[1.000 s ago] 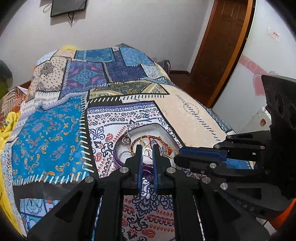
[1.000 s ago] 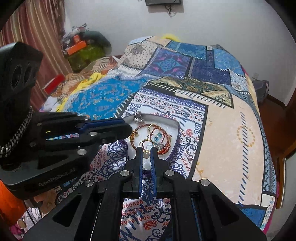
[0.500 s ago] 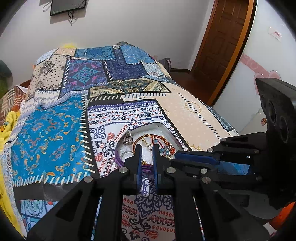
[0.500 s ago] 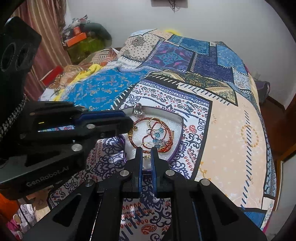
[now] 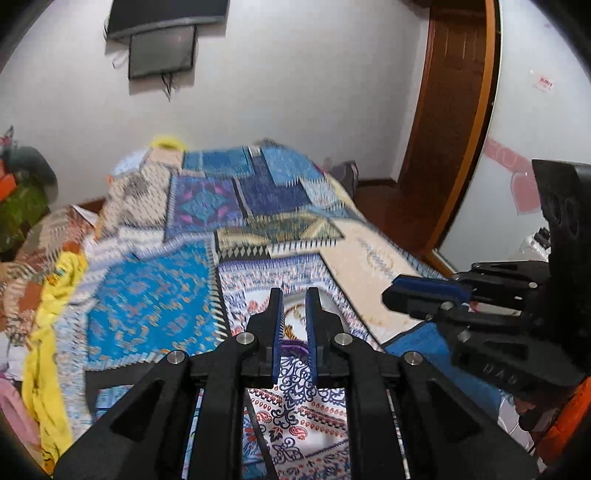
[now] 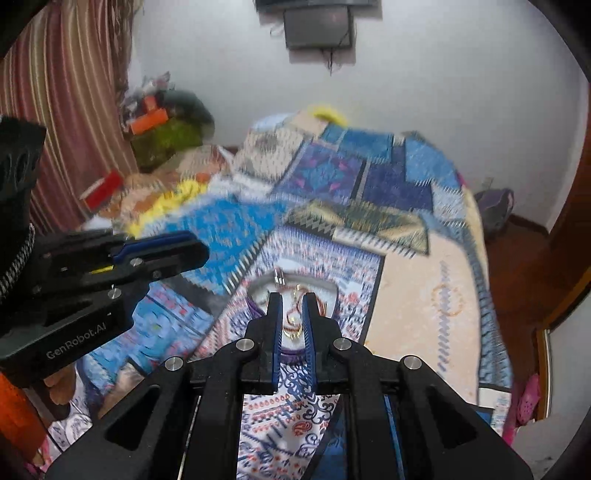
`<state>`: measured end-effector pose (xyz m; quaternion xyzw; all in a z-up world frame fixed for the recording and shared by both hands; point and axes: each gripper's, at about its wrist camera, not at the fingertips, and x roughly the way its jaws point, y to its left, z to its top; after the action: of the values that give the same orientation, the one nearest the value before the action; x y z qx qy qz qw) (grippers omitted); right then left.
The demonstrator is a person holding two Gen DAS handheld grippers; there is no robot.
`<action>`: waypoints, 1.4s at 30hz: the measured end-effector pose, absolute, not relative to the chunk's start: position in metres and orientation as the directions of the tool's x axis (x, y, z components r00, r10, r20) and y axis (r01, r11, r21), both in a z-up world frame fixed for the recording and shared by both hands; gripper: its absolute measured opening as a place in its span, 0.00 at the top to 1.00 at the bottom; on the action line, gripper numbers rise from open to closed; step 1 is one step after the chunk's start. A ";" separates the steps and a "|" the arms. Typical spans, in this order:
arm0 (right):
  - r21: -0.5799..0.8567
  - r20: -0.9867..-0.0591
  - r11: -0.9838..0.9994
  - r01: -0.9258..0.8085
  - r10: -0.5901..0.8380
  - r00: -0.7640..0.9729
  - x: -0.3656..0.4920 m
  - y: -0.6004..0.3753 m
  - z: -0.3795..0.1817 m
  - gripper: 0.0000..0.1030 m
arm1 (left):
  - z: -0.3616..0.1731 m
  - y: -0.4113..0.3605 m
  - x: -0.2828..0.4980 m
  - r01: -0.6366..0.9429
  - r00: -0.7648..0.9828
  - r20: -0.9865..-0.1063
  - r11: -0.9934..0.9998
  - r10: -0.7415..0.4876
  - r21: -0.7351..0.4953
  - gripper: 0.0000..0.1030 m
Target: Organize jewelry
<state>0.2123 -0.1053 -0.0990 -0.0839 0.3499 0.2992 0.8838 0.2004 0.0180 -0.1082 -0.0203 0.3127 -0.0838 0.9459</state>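
Both black two-finger tongs, left gripper (image 5: 294, 295) and right gripper (image 6: 292, 300), are pressed nearly together, pinching nothing, above the patchwork bedspread (image 6: 417, 295). Below them, a shallow white tray (image 6: 325, 291) on the bedspread holds blurred red and gold bangles (image 6: 293, 314).

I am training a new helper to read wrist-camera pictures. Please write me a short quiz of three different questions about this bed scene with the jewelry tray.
1. True or false: the left gripper carries a bracelet out of the shallow white jewelry tray.
2. Multiple choice: the tray lies on A) the wooden floor, B) the patchwork bedspread, C) a shelf.
3. Fill in: seen from the right gripper, the dark screen is mounted on the ____.

Key: 1 false, both grippers are shut with nothing held; 2 B; 3 wall.
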 end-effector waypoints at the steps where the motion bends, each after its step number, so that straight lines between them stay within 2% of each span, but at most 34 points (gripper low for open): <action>1: 0.059 -0.646 0.811 -0.582 0.475 0.597 0.205 -0.109 -0.088 0.91 | -0.097 0.017 0.191 0.141 0.808 -0.566 0.987 -0.162 -0.081 0.90; 5: 0.050 -0.541 0.827 -0.560 0.493 0.681 0.172 -0.122 -0.045 0.91 | -0.061 0.013 0.154 0.128 0.868 -0.478 0.990 -0.139 -0.057 0.88; 8: 0.034 -0.440 0.841 -0.540 0.498 0.748 0.139 -0.134 -0.011 0.91 | -0.031 0.008 0.117 0.118 0.912 -0.392 0.992 -0.124 -0.038 0.79; 13: 0.003 -0.271 0.864 -0.503 0.485 0.832 0.078 -0.148 0.031 0.90 | 0.002 0.002 0.064 0.075 0.965 -0.251 0.997 -0.075 -0.010 0.52; 14: 0.002 -0.244 0.868 -0.497 0.482 0.841 0.069 -0.150 0.036 0.90 | 0.007 0.000 0.052 0.055 0.975 -0.217 0.998 -0.054 0.001 0.50; 16: -0.001 -0.192 0.878 -0.478 0.469 0.862 0.050 -0.154 0.045 0.85 | 0.013 -0.003 0.037 0.016 0.985 -0.172 1.000 -0.012 0.021 0.40; 17: 0.000 -0.174 0.884 -0.467 0.460 0.871 0.046 -0.155 0.047 0.75 | 0.016 -0.005 0.029 0.001 0.988 -0.151 1.000 0.003 0.027 0.36; 18: 0.002 -0.153 0.891 -0.453 0.448 0.881 0.040 -0.157 0.048 0.57 | 0.017 -0.005 0.024 -0.006 0.990 -0.141 1.000 0.010 0.027 0.28; 19: 0.003 -0.130 0.899 -0.438 0.434 0.891 0.033 -0.159 0.050 0.48 | 0.019 -0.006 0.017 -0.017 0.992 -0.124 1.000 0.019 0.024 0.16; 20: 0.001 -0.110 0.905 -0.426 0.423 0.899 0.030 -0.159 0.050 0.36 | 0.020 -0.006 0.014 -0.023 0.993 -0.112 0.999 0.025 0.022 0.11; 21: 0.000 -0.093 0.911 -0.413 0.411 0.907 0.027 -0.159 0.050 0.32 | 0.022 -0.006 0.008 -0.037 0.995 -0.091 0.999 0.039 0.019 0.05; 22: -0.001 -0.081 0.916 -0.400 0.399 0.913 0.023 -0.159 0.050 0.30 | 0.022 -0.006 0.005 -0.049 0.995 -0.081 0.999 0.051 0.019 0.04; 23: 0.000 -0.076 0.919 -0.395 0.394 0.916 0.022 -0.158 0.049 0.25 | 0.023 -0.006 0.002 -0.062 0.995 -0.073 0.998 0.064 0.021 0.04; 24: 0.006 -0.068 0.924 -0.383 0.382 0.922 0.020 -0.158 0.049 0.15 | 0.023 -0.006 0.001 -0.069 0.995 -0.070 0.997 0.070 0.021 0.04; 27: 0.022 -0.046 0.939 -0.344 0.344 0.938 0.021 -0.159 0.048 0.00 | 0.022 -0.003 0.001 -0.074 0.995 -0.072 0.997 0.074 0.004 0.03; 42: 0.016 -0.097 0.943 -0.332 0.332 0.938 0.019 -0.167 0.039 0.00 | 0.017 -0.004 0.002 -0.088 0.992 -0.088 0.996 0.088 0.001 0.02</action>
<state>0.0193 -0.1669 0.0390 -0.0006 0.0494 0.1686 0.9844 0.0016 -0.0044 0.0172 -0.0016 0.0439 0.0440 0.9981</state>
